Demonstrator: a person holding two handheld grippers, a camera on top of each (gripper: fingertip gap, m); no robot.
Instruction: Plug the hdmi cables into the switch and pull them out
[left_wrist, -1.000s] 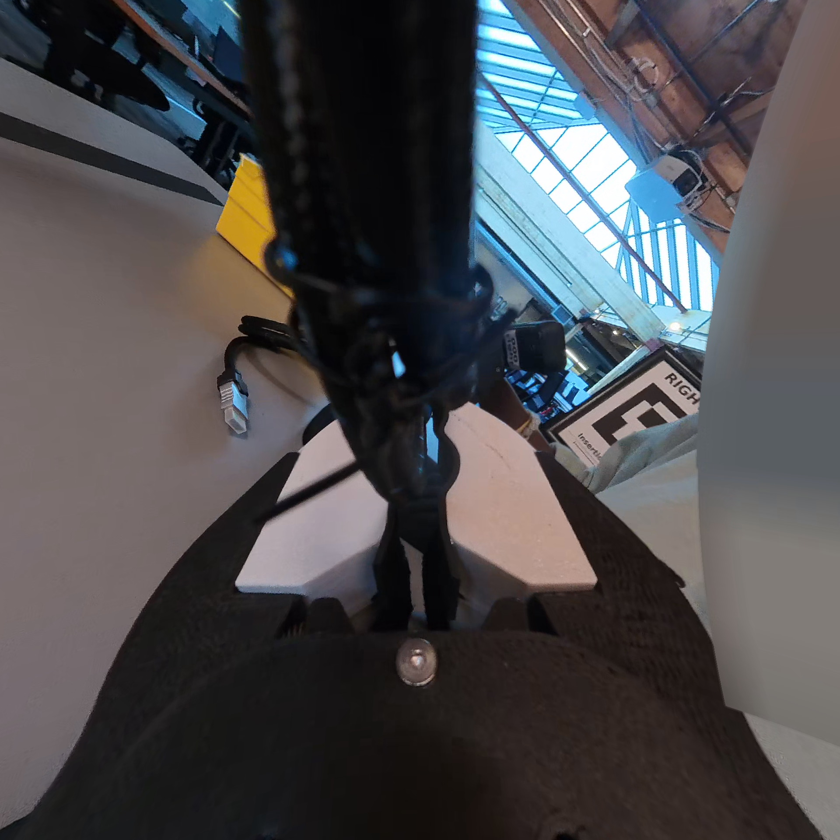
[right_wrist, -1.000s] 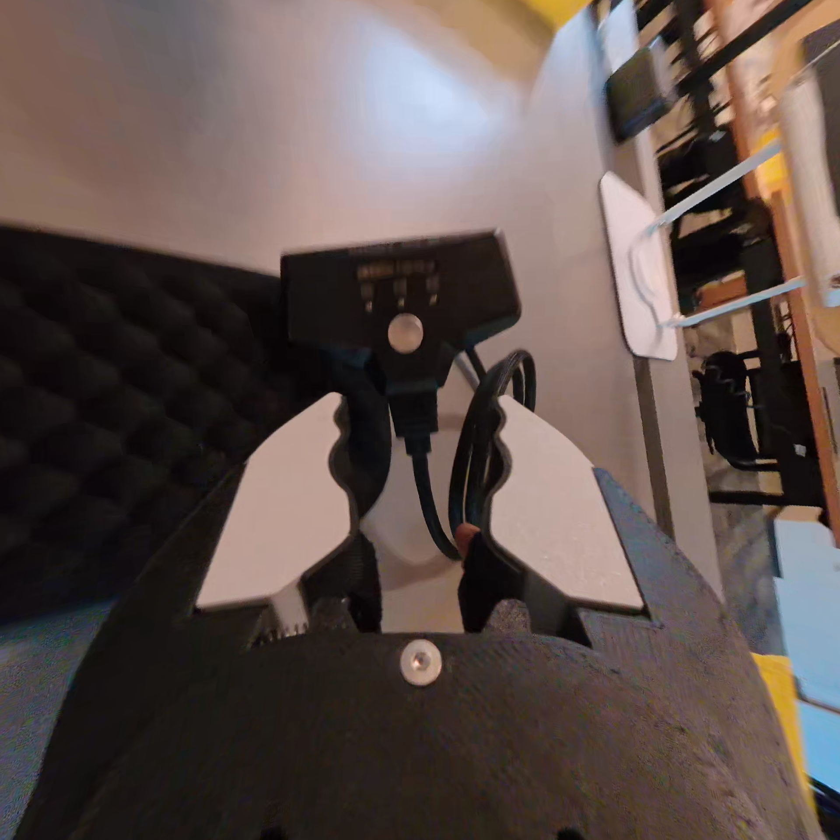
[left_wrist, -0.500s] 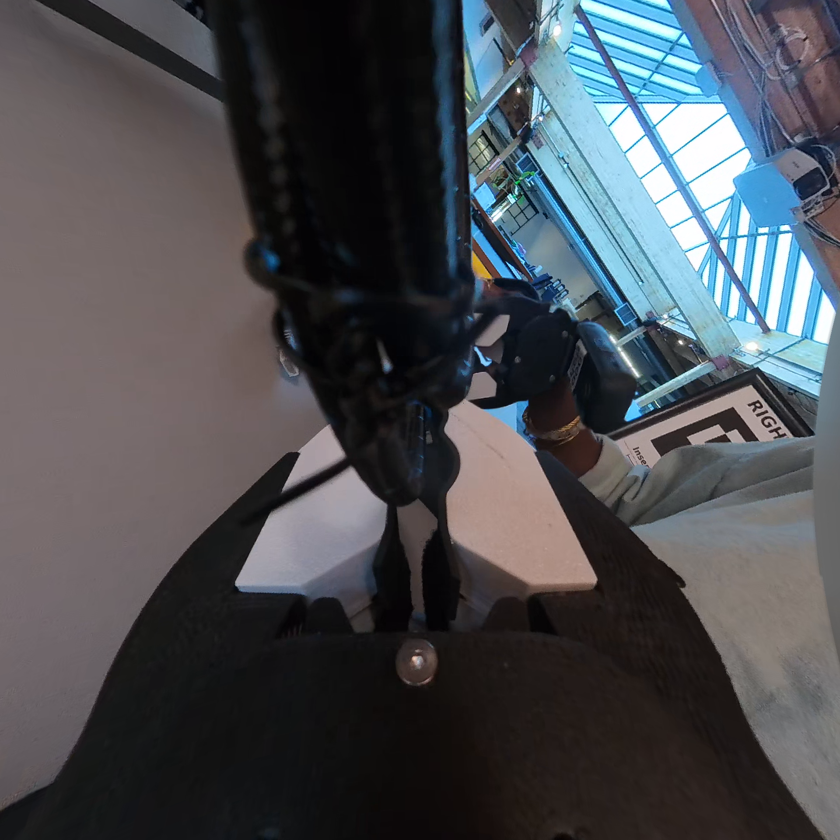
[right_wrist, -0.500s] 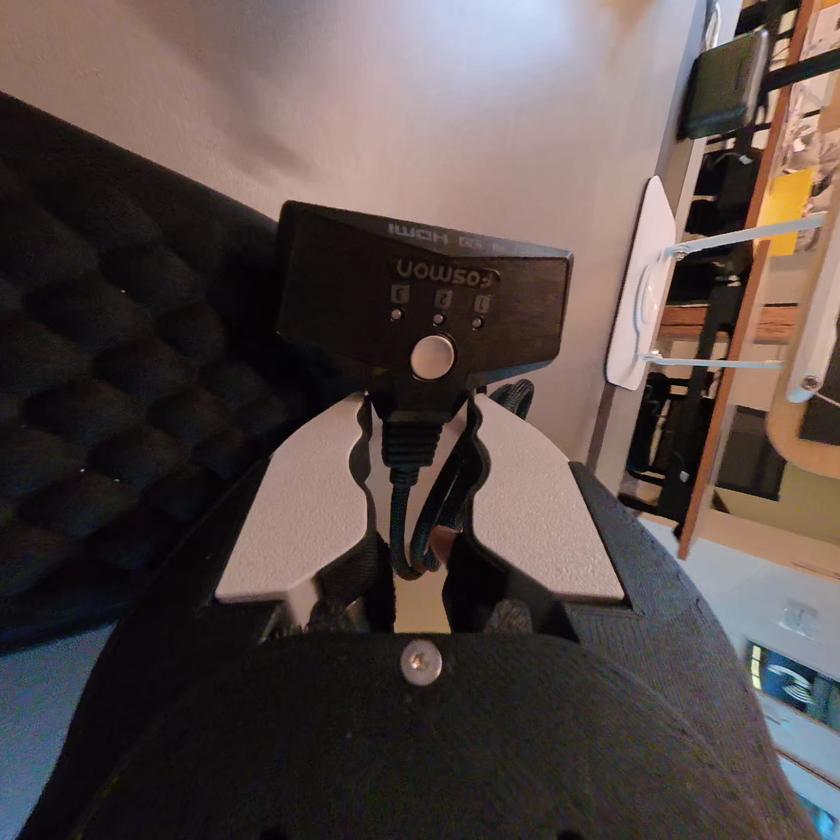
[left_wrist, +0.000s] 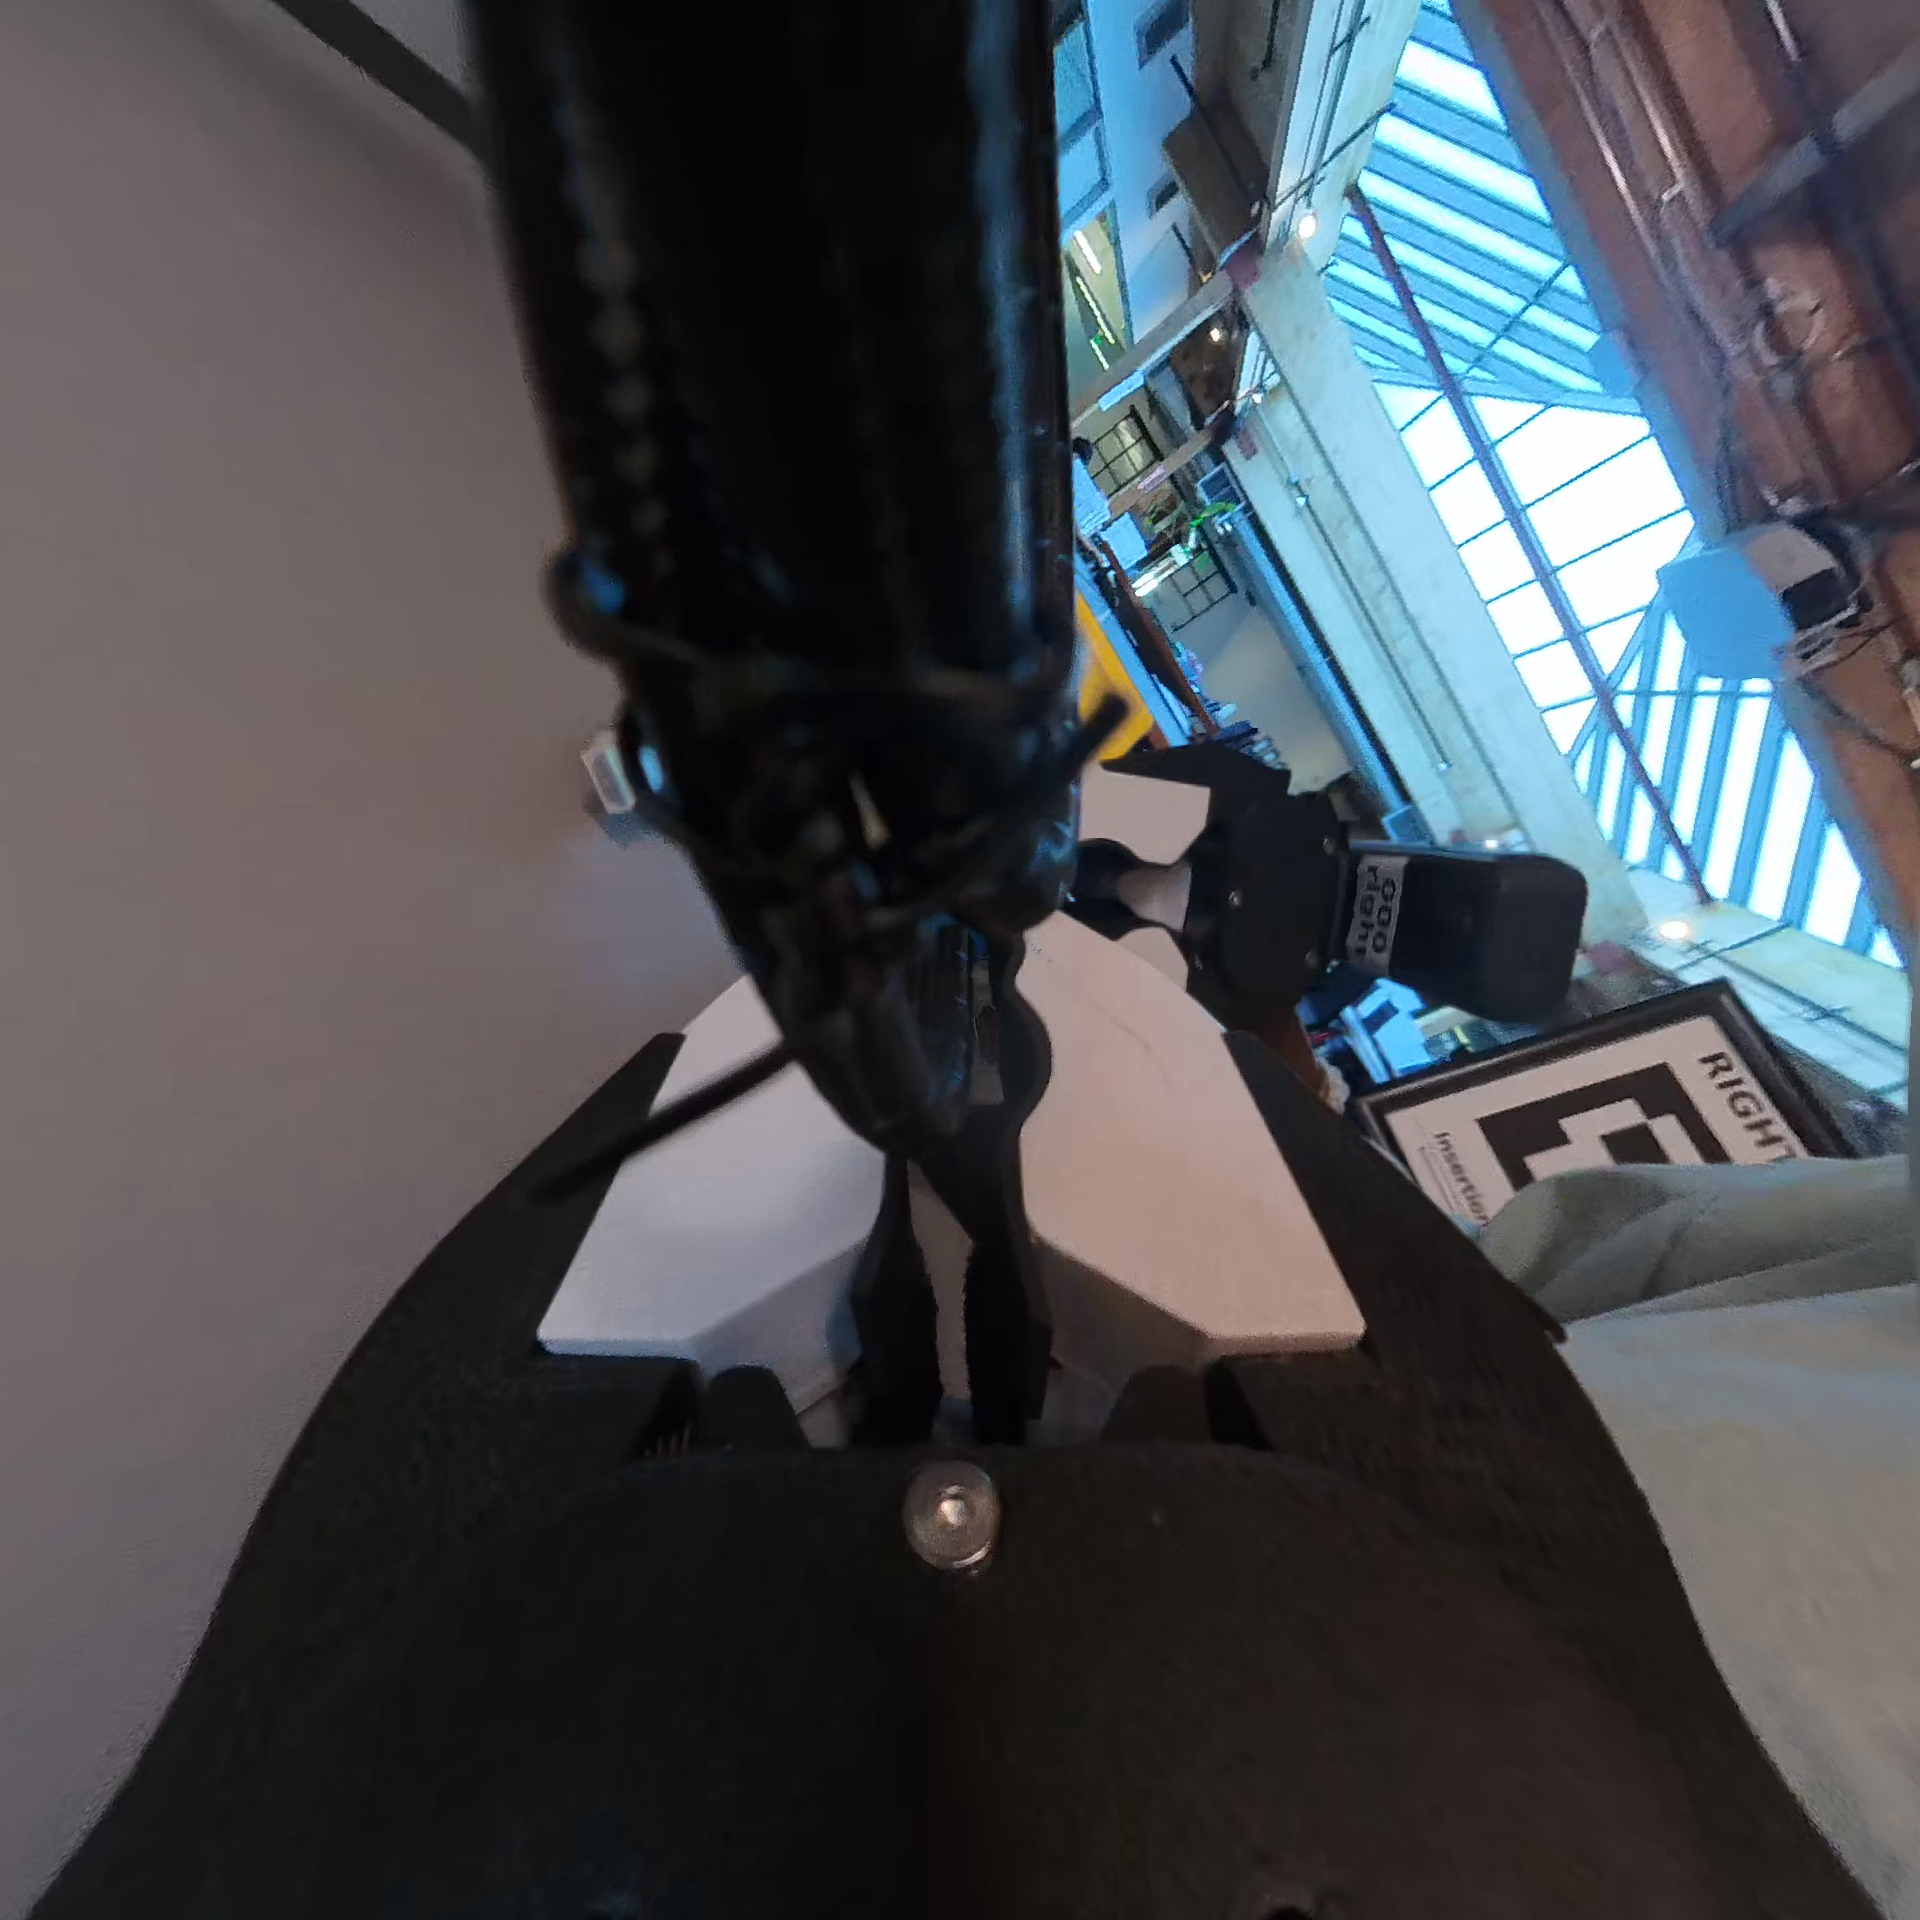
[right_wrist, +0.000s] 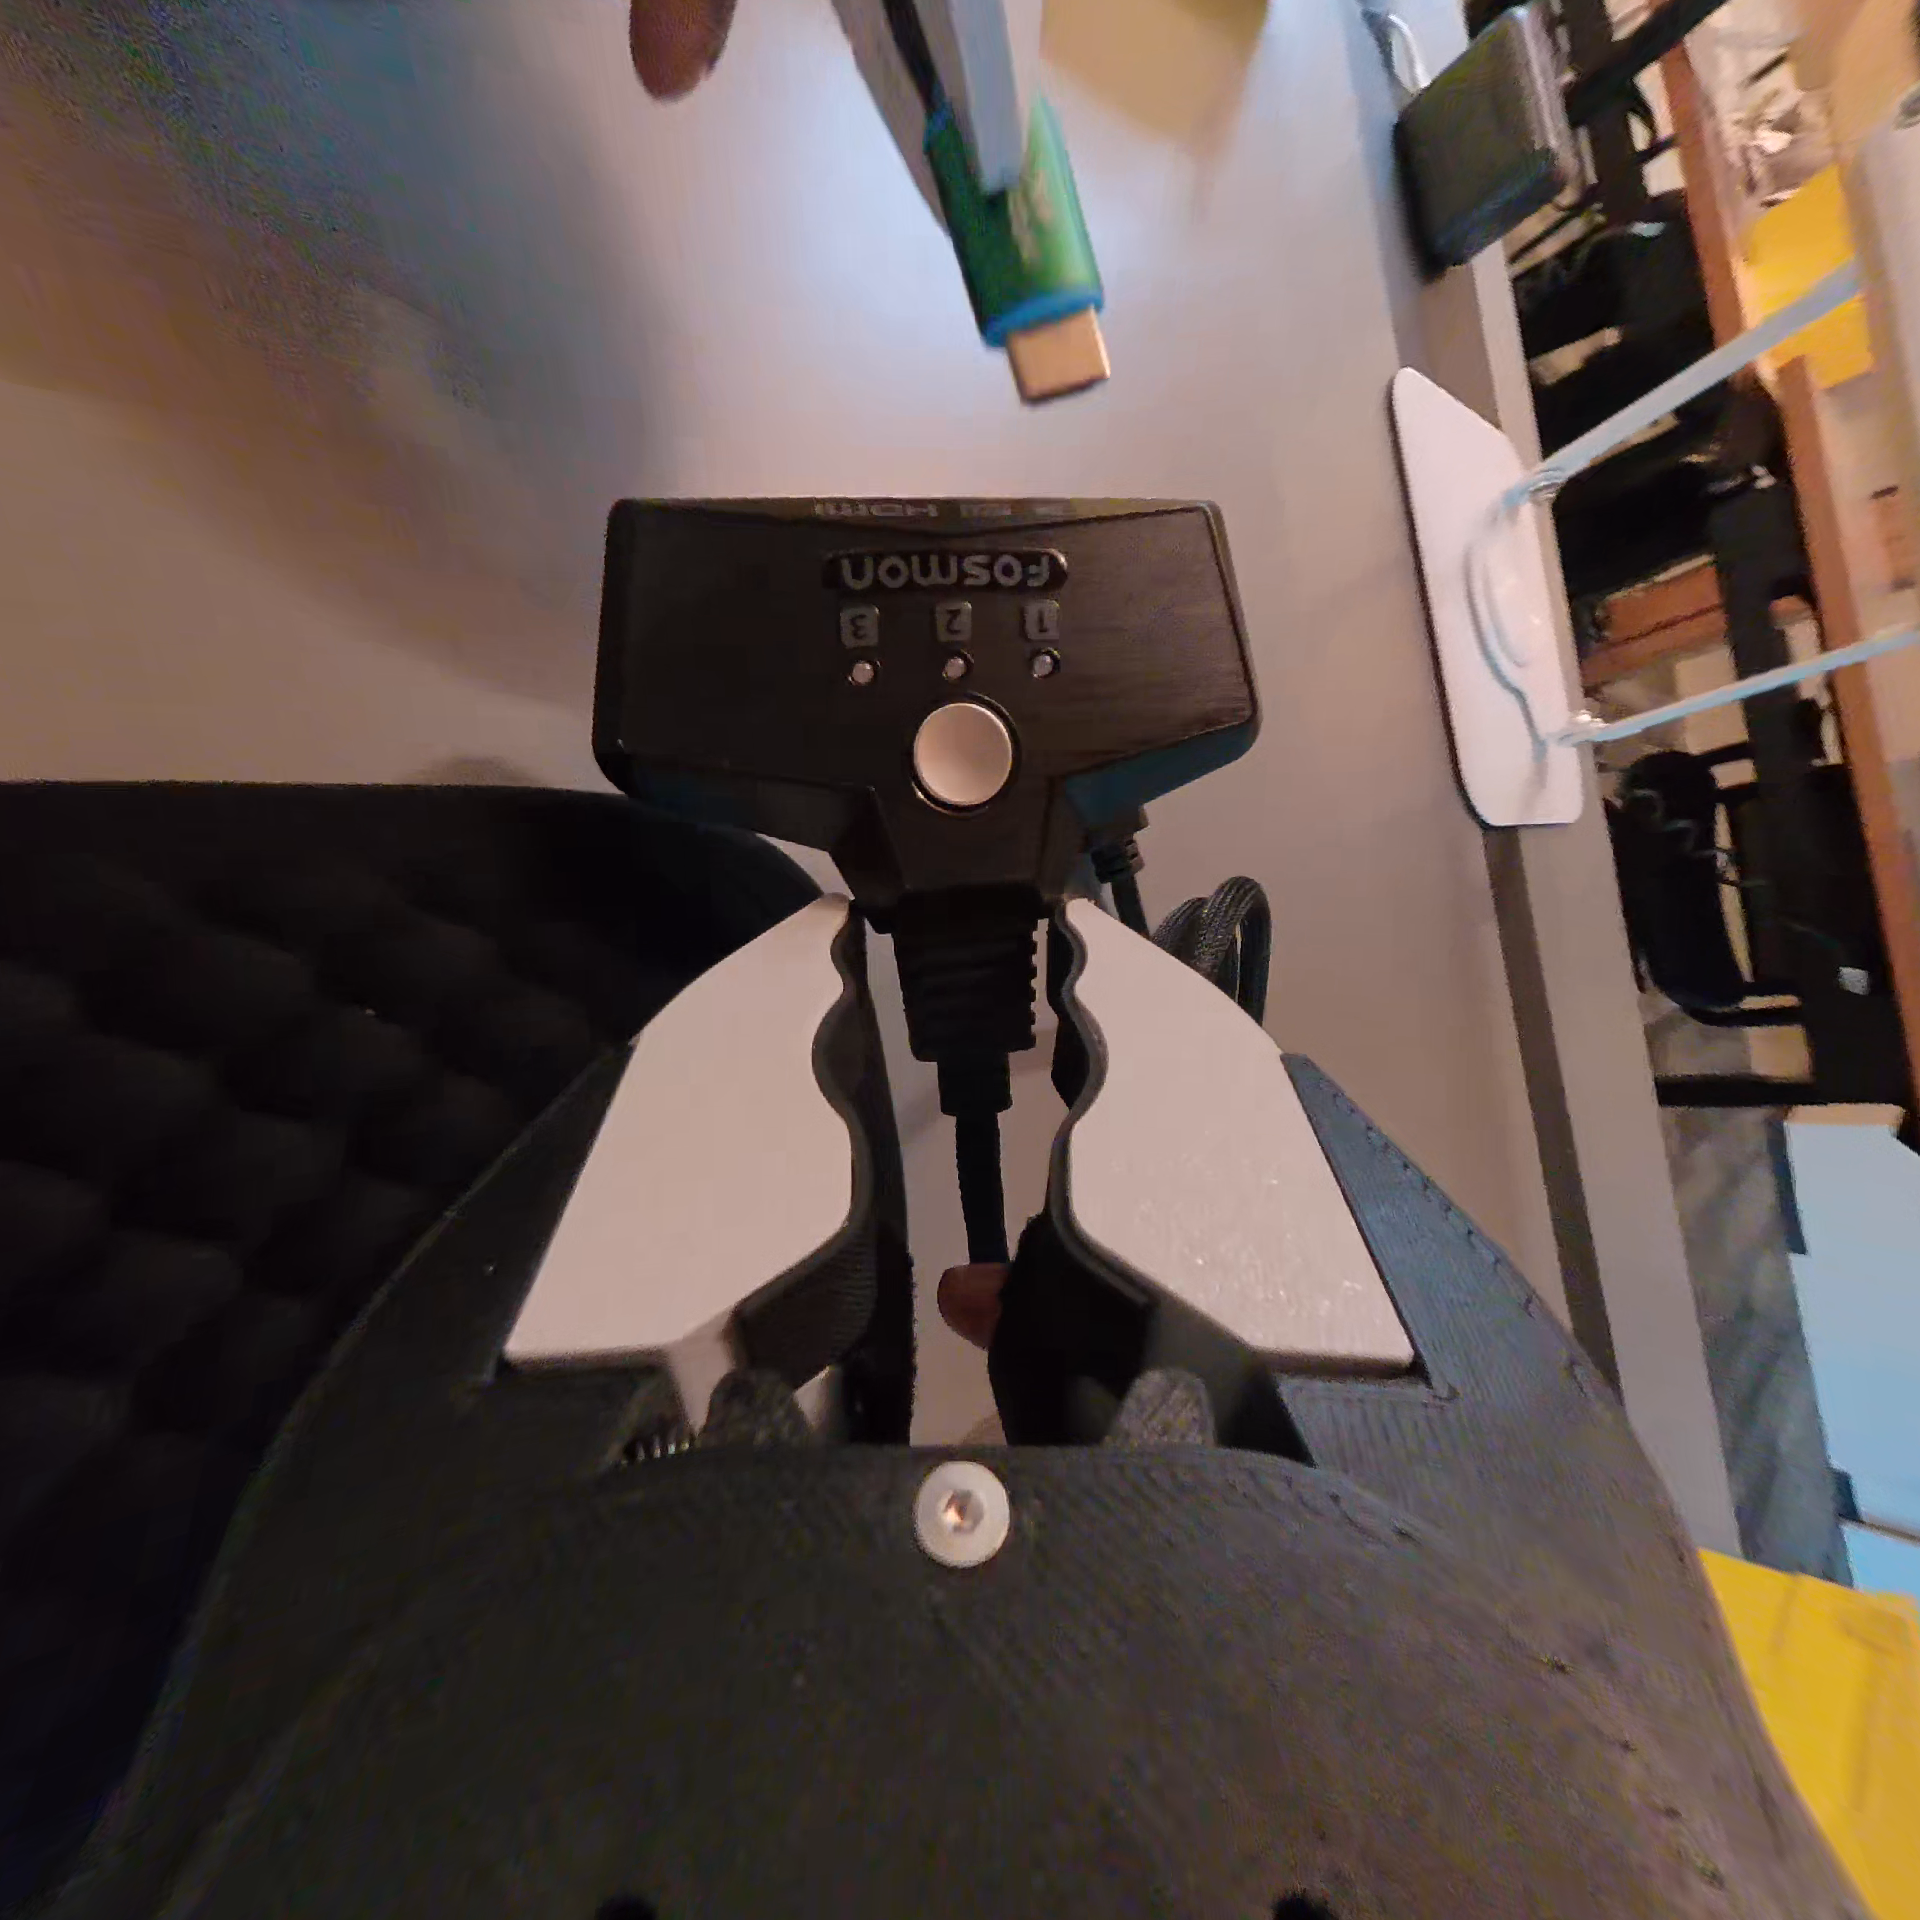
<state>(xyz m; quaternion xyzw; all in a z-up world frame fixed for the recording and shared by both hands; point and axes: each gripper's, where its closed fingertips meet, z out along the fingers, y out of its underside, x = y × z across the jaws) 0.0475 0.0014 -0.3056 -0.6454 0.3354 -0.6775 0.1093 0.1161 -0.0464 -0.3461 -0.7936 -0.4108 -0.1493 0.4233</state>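
- Right gripper (right_wrist: 961, 1049): fingers (right_wrist: 717, 1164) closed in on the ribbed strain-relief neck of the black HDMI switch (right_wrist: 920, 665), gripping it w/ a narrow gap left; the switch's own black cable (right_wrist: 982, 1153) runs back between them.
- Switch sits just past the fingertips, top face to camera: round silver button (right_wrist: 961, 753) nearest, three small indicator dots above it, port edge facing away at 12 o'clock.
- Foam pad (right_wrist: 260, 1039), black & egg-crate textured, at 9 o'clock of the switch; grey tabletop (right_wrist: 312, 468) beyond.
- Green HDMI plug (right_wrist: 1023, 260) w/ metal tip hangs at about 1 o'clock above the switch, tip aimed at the port edge, near but apart.
- White flat base (right_wrist: 1475, 582) w/ thin rods at 3 o'clock, farther off.
- Left gripper (left_wrist: 961, 1049): fingers (left_wrist: 1174, 1174) nearly shut, clamped on a black cable bundle (left_wrist: 790, 416) tied w/ thin cord, which rises to 12 o'clock and blocks the plug end.
- Right gripper also shows at 2 o'clock in the left wrist view, well beyond.
- Framed marker board (left_wrist: 1558, 1122) at 3 o'clock.
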